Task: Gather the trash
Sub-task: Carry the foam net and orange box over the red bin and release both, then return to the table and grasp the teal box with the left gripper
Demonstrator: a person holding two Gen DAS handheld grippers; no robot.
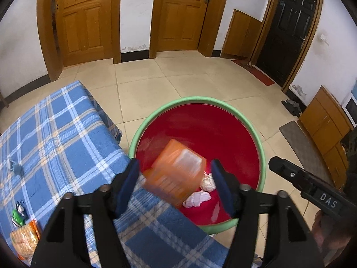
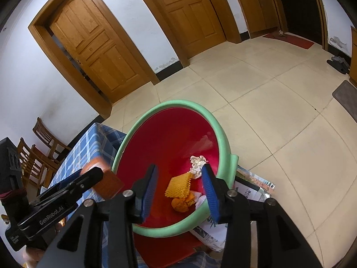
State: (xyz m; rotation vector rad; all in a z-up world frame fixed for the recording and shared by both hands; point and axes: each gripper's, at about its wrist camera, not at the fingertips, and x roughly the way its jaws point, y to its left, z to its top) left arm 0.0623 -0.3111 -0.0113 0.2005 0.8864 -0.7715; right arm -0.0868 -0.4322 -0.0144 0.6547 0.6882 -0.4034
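A red bin with a green rim (image 1: 156, 116) stands beside the table; it also shows in the right wrist view (image 2: 223, 134). My left gripper (image 1: 175, 177) is open over the bin's near edge. A blurred orange box (image 1: 176, 172) is between its fingers, apart from both pads, falling toward the bin; it also shows in the right wrist view (image 2: 107, 182). Inside the bin lie crumpled white tissues (image 1: 200, 192), a yellow foam net (image 2: 179, 184), an orange wad (image 2: 181, 203) and crumpled paper (image 2: 197, 164). My right gripper (image 2: 178, 189) is open and empty above the bin.
The table has a blue plaid cloth (image 1: 55, 134). On it lie an orange snack packet (image 1: 24, 241), a green and white toy (image 1: 19, 214) and a small grey clip (image 1: 15, 167). Papers (image 2: 245, 192) lie under the bin. Wooden chairs (image 2: 38, 154) stand at the left.
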